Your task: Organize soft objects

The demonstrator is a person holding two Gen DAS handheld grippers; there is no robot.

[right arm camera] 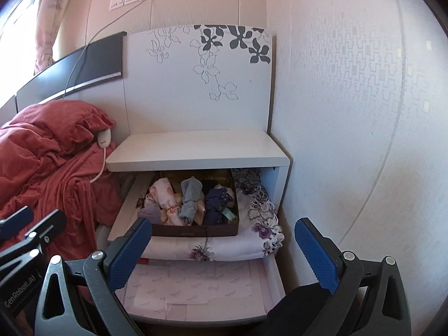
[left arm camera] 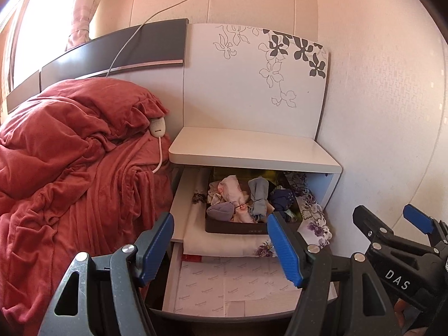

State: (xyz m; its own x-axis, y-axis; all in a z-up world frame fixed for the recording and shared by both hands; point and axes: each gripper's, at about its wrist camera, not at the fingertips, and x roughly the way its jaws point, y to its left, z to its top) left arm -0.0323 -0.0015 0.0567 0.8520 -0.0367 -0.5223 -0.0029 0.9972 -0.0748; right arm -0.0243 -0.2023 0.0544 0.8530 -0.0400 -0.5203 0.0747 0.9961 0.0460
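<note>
**Inspector:** Two grippers are hovering side by side in front of the nightstand, both tilting downward toward its drawers. The left gripper is standing with its jaws wide apart and nothing between the blue pads. The right gripper is likewise spread wide and carrying nothing.

**Clerk:** Where are the soft objects lying?

**Inspector:** They are sitting in a dark box in the open upper drawer, beyond the fingertips of both grippers and clear of them. A pink roll is lying at the left, a grey-blue roll in the middle, a navy bundle at the right, and a small lilac piece at the front left corner. The box is resting on a folded floral sheet, which is spilling over the drawer's right side.

**Clerk:** And around it?

**Inspector:** The lower drawer is also standing open, lined with printed paper. A red blanket is lying heaped on the bed at the left, with a white controller hanging at its edge on a cord. In the left view, the right gripper is showing at the lower right, level with the left.
</note>
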